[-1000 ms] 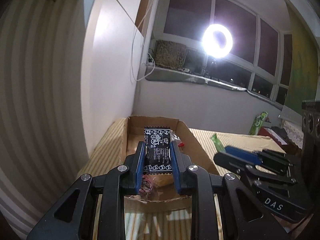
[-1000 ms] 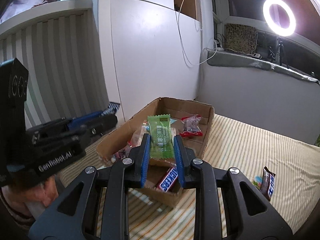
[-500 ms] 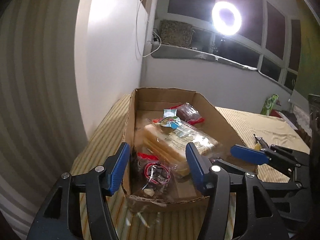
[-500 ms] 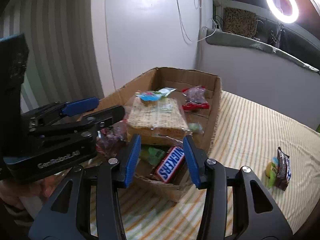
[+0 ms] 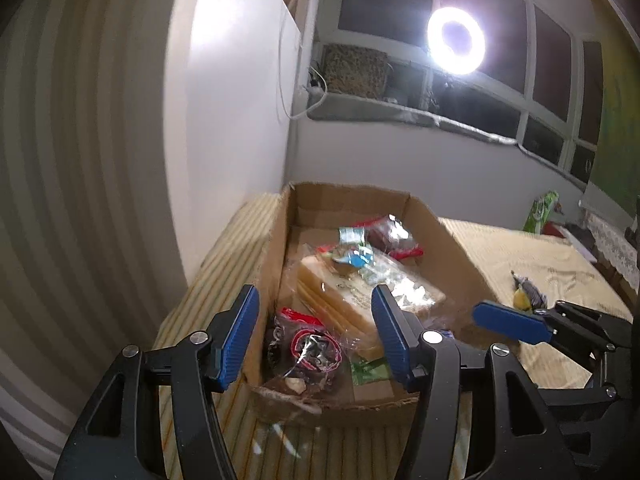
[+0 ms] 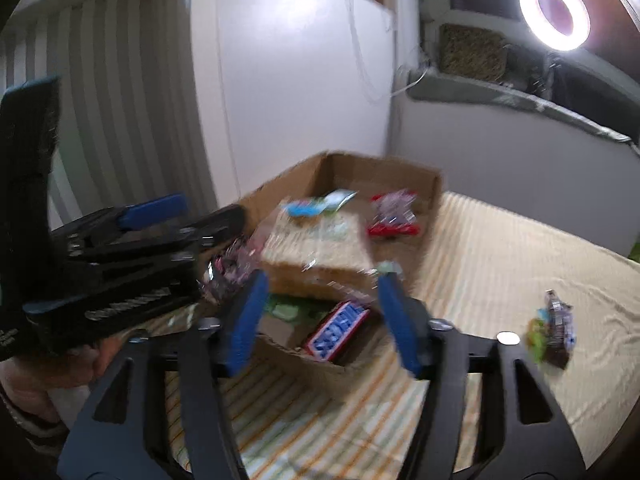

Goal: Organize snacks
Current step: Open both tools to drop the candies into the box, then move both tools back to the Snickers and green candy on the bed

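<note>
Both tools – left tool (image 5: 316, 334), right tool (image 6: 322, 320) – are opening, nothing clamped, above the brown cardboard box (image 5: 456, 248); lift clear before fetching the dark-wrapped snacks (image 6: 554, 330).

The right wrist view is smeared by motion: the box (image 6: 384, 172) rim, the snacks inside it and the right gripper (image 6: 320, 320) fingers all have soft edges. The bar (image 6: 338, 330) lettering cannot be read. Two small wrappers (image 6: 554, 328) on the striped cloth (image 6: 500, 264) are too blurred to identify. The printing on the left gripper (image 6: 152, 208) body is illegible, and the hand (image 6: 52, 372) under it is cut off by the picture's edge.

In the left wrist view, the box (image 5: 448, 240) front corner is hidden behind the left gripper (image 5: 316, 336) fingers. The cracker pack (image 5: 360, 292) covers what lies beneath it. The right gripper (image 5: 508, 322) runs off the right edge.
</note>
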`<state>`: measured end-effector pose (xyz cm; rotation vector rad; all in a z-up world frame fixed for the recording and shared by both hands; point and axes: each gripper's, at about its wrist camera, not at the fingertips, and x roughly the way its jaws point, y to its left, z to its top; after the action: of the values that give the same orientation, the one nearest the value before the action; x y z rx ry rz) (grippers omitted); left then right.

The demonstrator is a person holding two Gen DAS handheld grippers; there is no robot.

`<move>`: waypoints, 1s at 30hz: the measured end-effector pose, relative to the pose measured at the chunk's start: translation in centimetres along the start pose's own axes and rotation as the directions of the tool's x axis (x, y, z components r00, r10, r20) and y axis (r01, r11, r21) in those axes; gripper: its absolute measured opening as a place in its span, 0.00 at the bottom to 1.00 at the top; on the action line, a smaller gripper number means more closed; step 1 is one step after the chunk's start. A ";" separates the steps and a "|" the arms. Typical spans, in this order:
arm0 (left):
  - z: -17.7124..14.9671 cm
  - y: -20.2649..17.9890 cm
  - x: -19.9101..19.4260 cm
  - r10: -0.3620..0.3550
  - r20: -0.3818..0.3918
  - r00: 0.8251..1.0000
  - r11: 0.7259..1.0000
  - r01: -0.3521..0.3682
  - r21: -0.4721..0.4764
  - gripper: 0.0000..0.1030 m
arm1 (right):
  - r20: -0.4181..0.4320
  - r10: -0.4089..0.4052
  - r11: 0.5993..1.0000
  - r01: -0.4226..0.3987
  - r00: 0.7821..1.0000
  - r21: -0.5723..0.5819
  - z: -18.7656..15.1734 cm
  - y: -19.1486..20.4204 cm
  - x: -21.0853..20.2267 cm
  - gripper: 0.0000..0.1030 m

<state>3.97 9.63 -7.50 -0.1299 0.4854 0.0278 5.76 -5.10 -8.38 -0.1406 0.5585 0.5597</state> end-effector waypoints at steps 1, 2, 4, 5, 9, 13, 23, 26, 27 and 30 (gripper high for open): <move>0.2 0.0 -0.8 0.016 0.027 1.000 1.000 -0.016 -0.004 0.73 | 0.021 -0.017 1.000 0.017 1.000 0.000 0.1 -0.2 -0.7 0.70; 0.5 -0.1 -1.4 0.020 0.049 0.999 1.000 -0.020 -0.006 0.76 | 0.037 -0.032 0.999 0.032 0.999 -0.003 0.2 -0.3 -1.2 0.70; 0.9 -0.4 -2.4 0.020 0.078 0.997 1.000 -0.020 -0.001 0.76 | 0.068 -0.062 0.998 0.063 0.996 -0.006 0.2 -0.7 -2.4 0.78; 1.2 -0.7 -2.7 0.021 0.085 0.996 1.000 -0.022 0.008 0.77 | 0.079 -0.075 0.997 0.075 0.994 -0.002 0.1 -1.0 -3.0 0.88; 1.8 -2.7 -3.7 0.019 0.099 0.995 0.999 -0.024 0.042 0.77 | 0.130 -0.139 0.990 0.136 0.982 0.033 -0.7 -2.9 -5.7 1.00; 1.6 -6.6 -3.4 -0.013 0.087 0.996 0.995 0.004 0.104 0.78 | 0.107 -0.242 0.969 0.235 0.964 0.076 -2.7 -6.4 -8.3 1.00; -1.3 -19.2 -2.5 -0.192 0.009 0.981 0.940 0.181 0.288 0.78 | -0.035 -0.479 0.836 0.468 0.877 0.287 -9.5 -16.5 -15.6 1.00; -2.2 -20.9 -2.2 -0.219 -0.017 0.975 0.924 0.214 0.317 0.78 | -0.036 -0.487 0.827 0.474 0.872 0.302 -9.7 -16.8 -16.4 1.00; -2.3 -21.0 -2.2 -0.220 -0.022 0.975 0.923 0.216 0.319 0.78 | -0.033 -0.485 0.829 0.472 0.874 0.301 -9.6 -16.6 -16.3 1.00; -2.6 -21.2 -2.1 -0.219 -0.033 0.975 0.923 0.218 0.316 0.78 | -0.022 -0.479 0.833 0.463 0.877 0.302 -9.3 -16.6 -16.5 1.00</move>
<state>2.16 -11.71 -6.28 0.1343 0.4644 -0.2694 -1.25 -29.30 -7.72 0.0281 0.5247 -0.0101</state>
